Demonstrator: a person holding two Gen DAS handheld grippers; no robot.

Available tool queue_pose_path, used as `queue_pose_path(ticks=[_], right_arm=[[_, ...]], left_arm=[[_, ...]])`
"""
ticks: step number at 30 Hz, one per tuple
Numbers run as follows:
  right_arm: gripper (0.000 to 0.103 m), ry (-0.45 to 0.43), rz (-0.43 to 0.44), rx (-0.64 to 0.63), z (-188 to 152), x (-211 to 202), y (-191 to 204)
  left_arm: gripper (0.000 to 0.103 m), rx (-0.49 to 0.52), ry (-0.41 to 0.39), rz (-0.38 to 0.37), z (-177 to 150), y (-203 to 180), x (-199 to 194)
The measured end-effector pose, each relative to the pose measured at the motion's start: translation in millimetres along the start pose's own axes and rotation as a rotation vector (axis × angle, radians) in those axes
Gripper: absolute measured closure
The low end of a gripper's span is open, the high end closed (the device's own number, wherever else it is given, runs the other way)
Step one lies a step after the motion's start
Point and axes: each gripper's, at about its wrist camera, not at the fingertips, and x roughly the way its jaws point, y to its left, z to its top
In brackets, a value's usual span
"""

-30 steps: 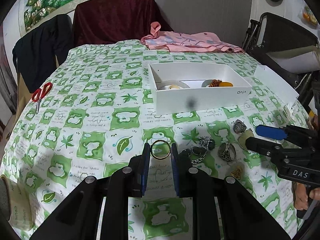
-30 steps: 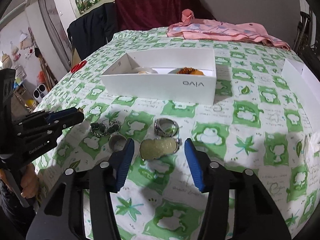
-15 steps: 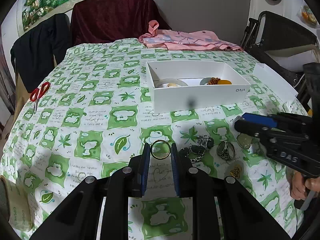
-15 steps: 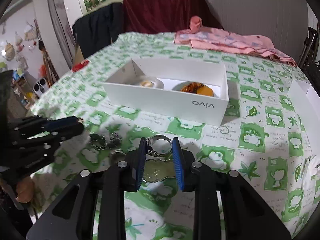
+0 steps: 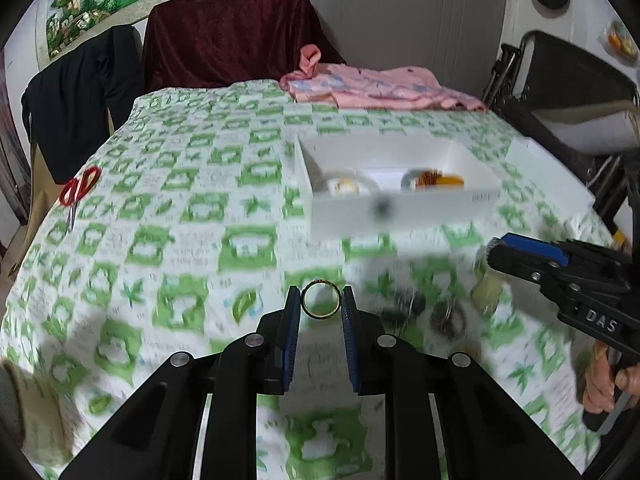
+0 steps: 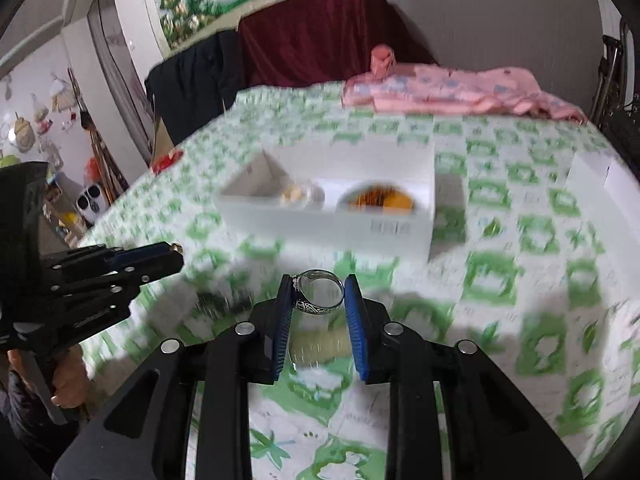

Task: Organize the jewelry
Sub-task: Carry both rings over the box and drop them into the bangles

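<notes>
From the left wrist camera, the left gripper (image 5: 321,303) angles down over a table draped in a green-and-white patterned cloth (image 5: 168,216), its blue-padded jaws pinching a thin gold ring (image 5: 321,298) held upright and clear of the cloth. Beyond it stands a white box (image 5: 400,212) holding orange and pale pieces, and to its right a blurred cluster of loose jewelry (image 5: 432,312) lies on the cloth. The right gripper (image 5: 494,254) reaches in from the right edge, a hand (image 5: 608,380) wrapped around its handle below. Red scissors (image 5: 78,192) lie near the table's left edge, and a pink garment (image 5: 384,92) is heaped at the far end. From the right wrist camera, the right gripper (image 6: 320,300) also tilts downward, its jaws pressed onto an ornate silver ring (image 6: 320,294) lifted above the cloth, with a pale green flat piece (image 6: 316,346) lying on the cloth beneath. The white box (image 6: 332,220) sits just ahead. The left gripper (image 6: 176,254) enters from the left, gripped by a hand (image 6: 68,384) at the picture's lower edge.
</notes>
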Motion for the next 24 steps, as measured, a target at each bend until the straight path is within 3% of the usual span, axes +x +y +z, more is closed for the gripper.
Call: queue_pose_path(ticks=[5,9,14,24], right_arm=[[0.078,-0.12,-0.009,-0.008,51.2,-30.6,2.2],[0.078,-0.148,0.001,0.016,78.4,-24.8,-1.2],[0.078,-0.092,-0.001,0.069,81.2,13.8,-15.0],[0.078,0.017,-0.016,0.113,66.9,62.4,-36.8]], left_arm=[[0.082,0.015,-0.119,-0.006,50.9,-5.2,-27.2],[0.082,0.003,-0.165,-0.017,84.7,-14.5,-26.6],[0.082,-0.036,-0.139,-0.015,99.7,-20.3,4.9],[0.082,-0.05,-0.015,-0.035,92.3,-9.6,60.6]])
